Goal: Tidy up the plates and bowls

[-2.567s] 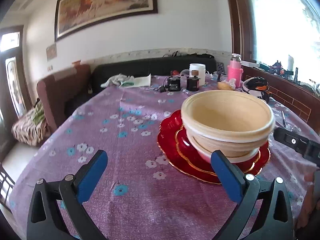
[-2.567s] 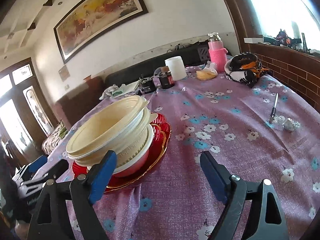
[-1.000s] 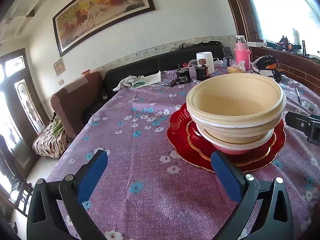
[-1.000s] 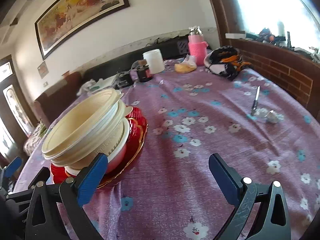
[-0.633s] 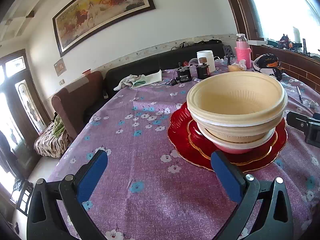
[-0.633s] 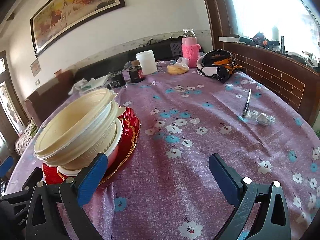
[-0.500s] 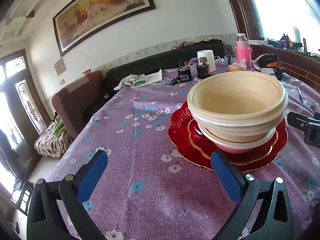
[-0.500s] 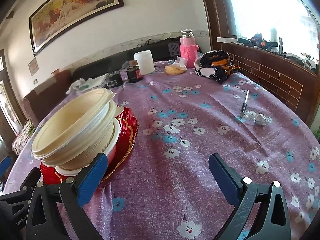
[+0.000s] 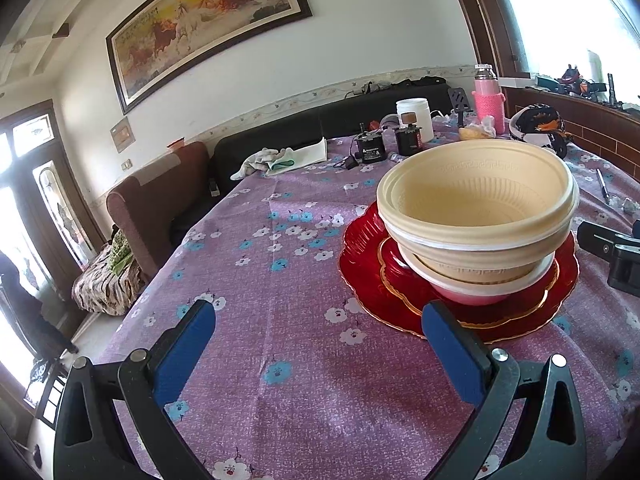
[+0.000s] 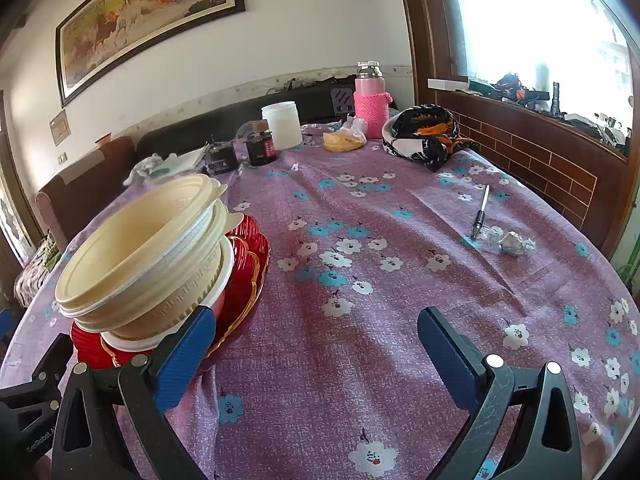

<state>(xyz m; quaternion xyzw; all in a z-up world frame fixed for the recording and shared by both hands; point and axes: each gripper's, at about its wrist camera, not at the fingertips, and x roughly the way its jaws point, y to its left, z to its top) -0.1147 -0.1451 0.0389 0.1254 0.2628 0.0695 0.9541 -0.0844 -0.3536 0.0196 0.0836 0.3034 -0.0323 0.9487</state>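
Note:
Cream plastic bowls (image 9: 476, 200) sit nested in a pink-and-white bowl (image 9: 472, 292), all stacked on red gold-rimmed plates (image 9: 360, 264) on the purple floral tablecloth. The same stack of bowls (image 10: 140, 256) and red plates (image 10: 244, 264) shows at the left of the right wrist view. My left gripper (image 9: 320, 348) is open and empty, just in front and left of the stack. My right gripper (image 10: 316, 344) is open and empty, to the right of the stack, its left finger (image 10: 188, 352) overlapping the plates' edge in view.
At the table's far end stand a white jar (image 10: 282, 124), a pink bottle (image 10: 370, 100), two small dark jars (image 10: 262, 146), a yellow bag (image 10: 342, 140) and a black-orange cloth bundle (image 10: 424, 134). A pen (image 10: 480, 210) and crumpled foil (image 10: 512, 242) lie at right. Sofa and brown armchair (image 9: 156, 196) lie behind.
Both grippers have drawn back a little from the stack and stay open. The right wrist view has swung slightly right. The bowls and plates have not moved.

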